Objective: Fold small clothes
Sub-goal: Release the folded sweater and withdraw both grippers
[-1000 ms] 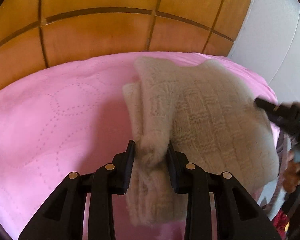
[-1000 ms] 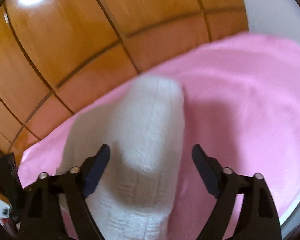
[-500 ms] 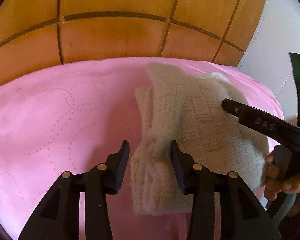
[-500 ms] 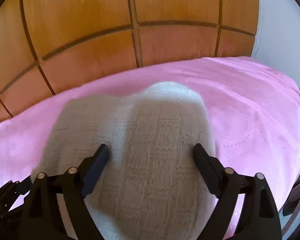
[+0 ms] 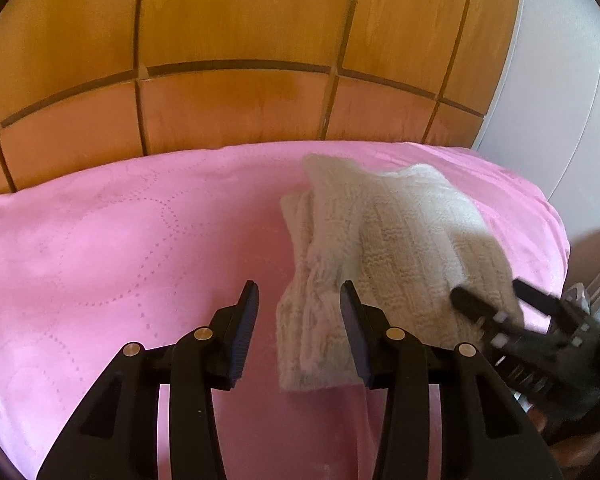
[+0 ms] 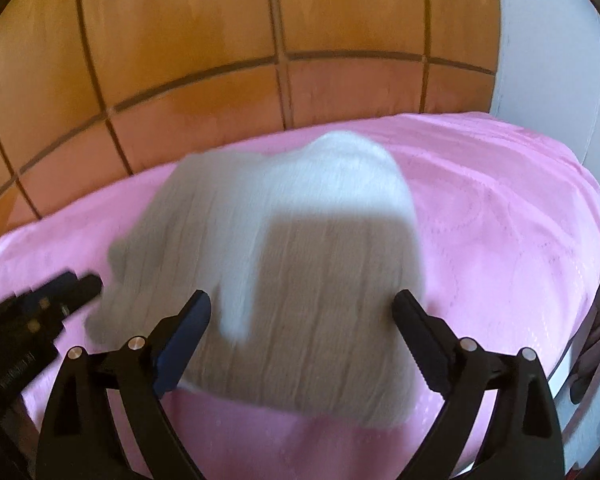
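Garment: folded cream knitted garment (image 5: 396,236) lies on pink quilted cover (image 5: 120,240).
Left gripper (image 5: 298,302): parted, nothing pinched.
Right gripper (image 6: 302,312): wide apart, gripping nothing.
Far side: brown panelled wooden headboard (image 5: 236,48).

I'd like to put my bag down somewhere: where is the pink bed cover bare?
The pink cover is bare to the left of the cream knitted garment, up to the wooden panels. A narrower strip lies between the garment and the white wall. Around the garment both tools crowd in.
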A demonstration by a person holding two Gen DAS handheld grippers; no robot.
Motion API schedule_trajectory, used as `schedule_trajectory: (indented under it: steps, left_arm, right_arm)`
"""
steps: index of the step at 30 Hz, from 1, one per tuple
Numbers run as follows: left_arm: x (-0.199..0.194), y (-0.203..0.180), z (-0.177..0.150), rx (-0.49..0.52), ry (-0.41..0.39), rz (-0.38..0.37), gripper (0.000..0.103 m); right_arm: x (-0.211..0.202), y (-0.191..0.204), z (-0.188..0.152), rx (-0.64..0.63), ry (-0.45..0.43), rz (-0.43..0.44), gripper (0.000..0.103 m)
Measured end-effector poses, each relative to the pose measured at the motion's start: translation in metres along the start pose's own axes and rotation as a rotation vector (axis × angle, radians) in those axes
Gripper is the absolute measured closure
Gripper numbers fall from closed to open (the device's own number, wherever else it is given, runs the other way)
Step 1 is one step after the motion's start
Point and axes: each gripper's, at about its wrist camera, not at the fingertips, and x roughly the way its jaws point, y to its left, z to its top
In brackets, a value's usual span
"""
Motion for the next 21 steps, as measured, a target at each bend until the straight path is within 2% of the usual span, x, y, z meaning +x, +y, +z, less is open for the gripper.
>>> schedule_trajectory:
  steps: [2, 3, 5, 11, 14, 17, 21]
  left_arm:
    - [-0.005, 0.000, -0.001, 0.002, -0.013, 0.014, 0.061]
    - [-0.007, 0.000, -0.002, 0.002, -0.018, 0.019, 0.051]
    - [-0.014, 0.002, -0.004, -0.008, -0.040, 0.031, 0.044]
    - [-0.023, 0.010, -0.009, -0.037, -0.046, 0.045, 0.044]
    - [-0.028, 0.016, -0.015, -0.047, -0.058, 0.074, 0.029]
    - [-0.032, 0.020, -0.022, -0.054, -0.061, 0.099, 0.026]
    - [-0.039, 0.021, -0.038, -0.054, -0.073, 0.139, 0.023]
  right_arm:
    - [0.005, 0.005, -0.008, -0.007, 0.014, -0.016, 0.009]
    - [0.007, 0.007, -0.010, -0.010, 0.016, -0.024, 0.009]
    - [0.009, 0.010, -0.013, -0.018, 0.008, -0.041, 0.008]
    - [-0.002, 0.012, -0.015, 0.015, -0.010, -0.053, 0.004]
    - [-0.017, 0.016, -0.018, 0.029, -0.030, -0.064, 0.003]
    - [-0.033, 0.022, -0.025, 0.021, -0.036, -0.111, 0.002]
    - [-0.051, 0.023, -0.038, 0.076, -0.063, -0.169, 0.002]
